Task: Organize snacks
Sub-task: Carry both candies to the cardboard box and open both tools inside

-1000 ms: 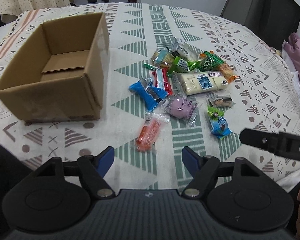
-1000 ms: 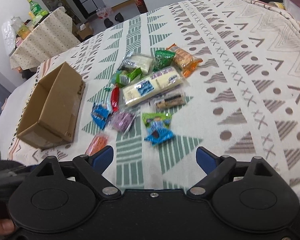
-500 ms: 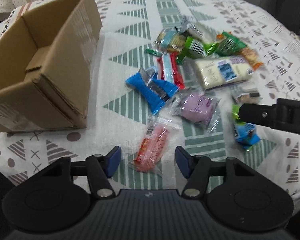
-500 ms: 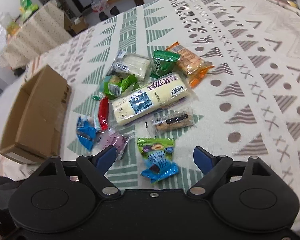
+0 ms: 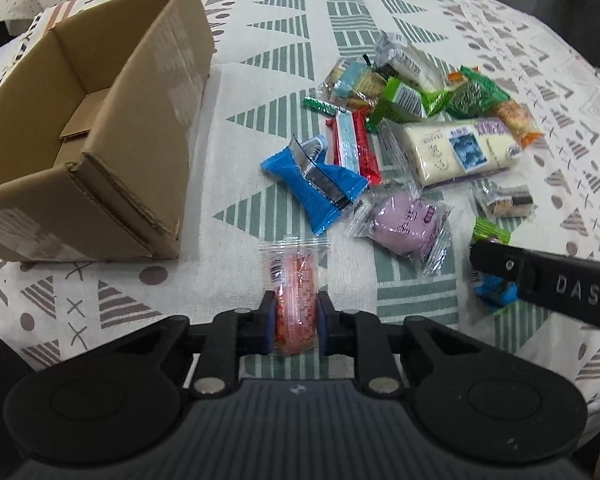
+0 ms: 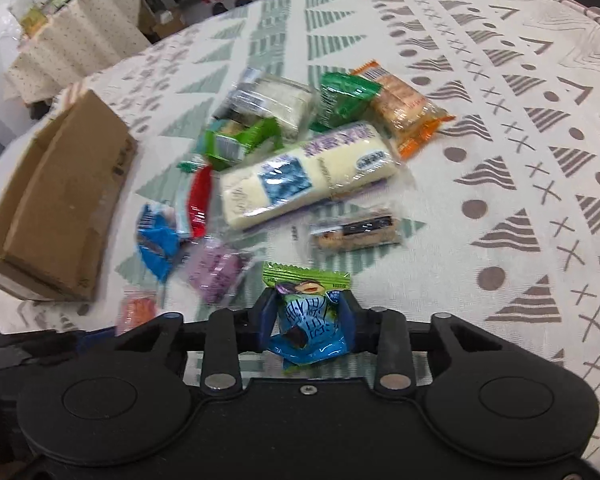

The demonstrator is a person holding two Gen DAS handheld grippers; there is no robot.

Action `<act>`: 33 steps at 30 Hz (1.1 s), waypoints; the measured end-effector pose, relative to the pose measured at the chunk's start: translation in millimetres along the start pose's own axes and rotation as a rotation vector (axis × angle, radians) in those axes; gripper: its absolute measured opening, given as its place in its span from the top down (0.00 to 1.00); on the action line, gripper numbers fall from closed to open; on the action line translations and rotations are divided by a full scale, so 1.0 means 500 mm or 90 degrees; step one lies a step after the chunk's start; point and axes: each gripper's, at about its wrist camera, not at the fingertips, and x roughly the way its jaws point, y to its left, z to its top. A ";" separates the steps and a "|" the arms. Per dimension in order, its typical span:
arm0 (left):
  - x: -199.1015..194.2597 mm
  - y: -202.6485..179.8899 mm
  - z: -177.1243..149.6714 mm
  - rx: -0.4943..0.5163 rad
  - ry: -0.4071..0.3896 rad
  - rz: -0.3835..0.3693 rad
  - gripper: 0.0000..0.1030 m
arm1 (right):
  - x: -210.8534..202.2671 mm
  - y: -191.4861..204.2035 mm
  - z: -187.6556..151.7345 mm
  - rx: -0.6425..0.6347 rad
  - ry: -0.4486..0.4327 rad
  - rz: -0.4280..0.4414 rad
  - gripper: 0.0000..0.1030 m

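Gripping step: left tongs (image 5: 296, 322) clamped on orange packet (image 5: 295, 300), right tongs (image 6: 306, 320) clamped on blue-green packet (image 6: 308, 320). Next, probably: lift, carry to cardboard box (image 5: 88, 128).

left gripper (image 5: 296, 322): we hold it low over the table, blue pads pressed against both sides of the orange snack packet (image 5: 295, 300) | right gripper (image 6: 307, 322): we hold it low too, pads clamped on the blue-green snack packet (image 6: 308, 328) | in the left view its black finger crosses at right
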 end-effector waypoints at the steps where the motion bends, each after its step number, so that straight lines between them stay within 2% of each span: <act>1: -0.007 0.001 0.000 -0.001 -0.006 -0.001 0.82 | -0.005 0.003 -0.001 -0.005 -0.005 0.003 0.70; 7: -0.058 0.005 -0.002 -0.004 -0.040 -0.009 0.82 | -0.041 0.012 -0.001 -0.010 -0.044 0.019 0.71; 19: -0.177 0.032 0.003 -0.027 -0.118 -0.026 0.82 | -0.119 0.052 0.014 -0.039 -0.143 0.084 0.72; 25: -0.230 0.059 0.009 -0.049 -0.157 -0.033 0.82 | -0.152 0.068 0.028 -0.032 -0.169 0.122 0.73; 33: -0.286 0.108 0.021 -0.079 -0.202 -0.037 0.82 | -0.180 0.119 0.044 -0.052 -0.204 0.137 0.73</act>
